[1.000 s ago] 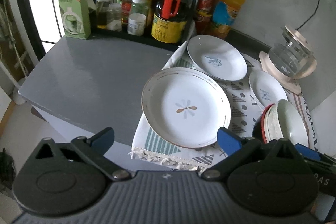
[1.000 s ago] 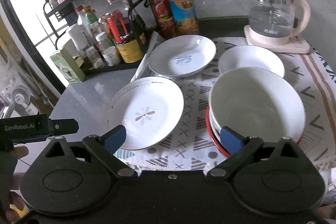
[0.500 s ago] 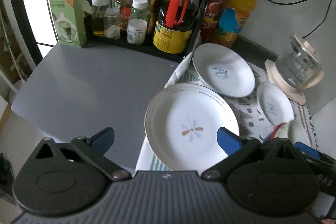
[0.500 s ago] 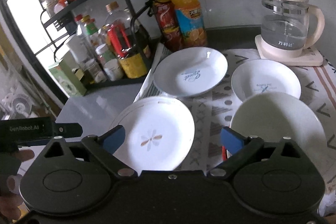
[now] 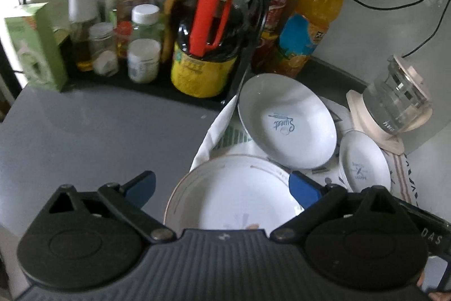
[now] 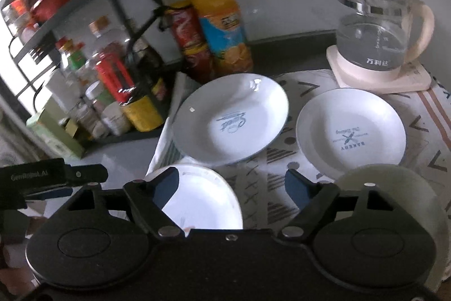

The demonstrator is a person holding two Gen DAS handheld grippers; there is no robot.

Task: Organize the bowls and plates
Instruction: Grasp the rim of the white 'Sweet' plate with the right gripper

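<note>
A gold-rimmed flat plate [image 5: 239,193] [image 6: 203,193] lies nearest, on the patterned cloth [image 6: 265,168]. Behind it sits a deep white plate marked "Sweet" [image 5: 284,120] [image 6: 231,117]. A smaller "Bakery" plate [image 5: 363,162] [image 6: 351,131] lies to its right. A white bowl [image 6: 394,182] shows at the right wrist view's lower right, partly hidden. My left gripper [image 5: 222,185] is open and empty above the flat plate's left part. My right gripper [image 6: 234,185] is open and empty above the cloth between flat plate and bowl.
A black rack of bottles and jars [image 5: 203,27] stands at the back left, with a green box [image 5: 33,47]. An orange juice bottle [image 6: 220,16] and a glass kettle [image 6: 377,33] stand at the back. Bare grey counter [image 5: 98,137] lies to the left.
Both grippers have moved forward over the dishes, so the flat plate and the bowl stack slide under the gripper bodies. Both stay open and empty.
</note>
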